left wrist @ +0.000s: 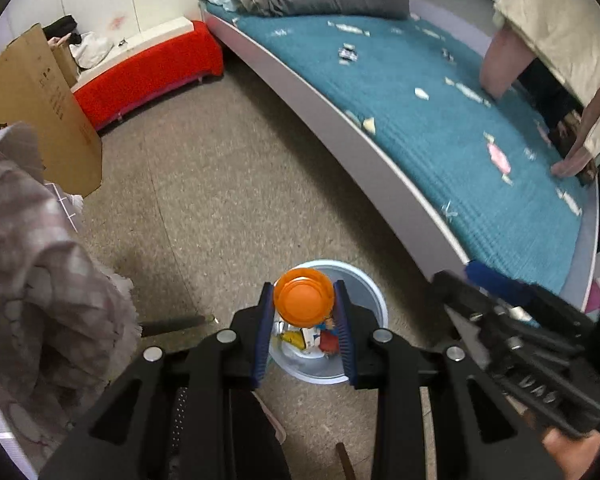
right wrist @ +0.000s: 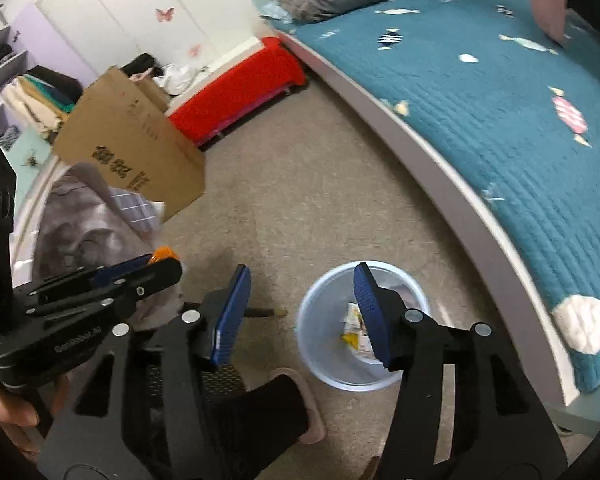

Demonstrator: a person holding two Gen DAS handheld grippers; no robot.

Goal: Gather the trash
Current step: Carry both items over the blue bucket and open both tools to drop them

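An orange-capped bottle point(left wrist: 304, 304) is clamped between the 2 blue pads of the left gripper point(left wrist: 305, 332), directly above the pale blue bin point(left wrist: 374, 300), which stands on the carpet point(left wrist: 228, 184) at 6 o'clock from the bed point(left wrist: 440, 120). Wrappers point(right wrist: 354, 328) are seen at the bin's bottom. The right gripper point(right wrist: 304, 312) is held about half open and empty, at 3 o'clock of the left. The bottle should be kept centred over the rim before release.
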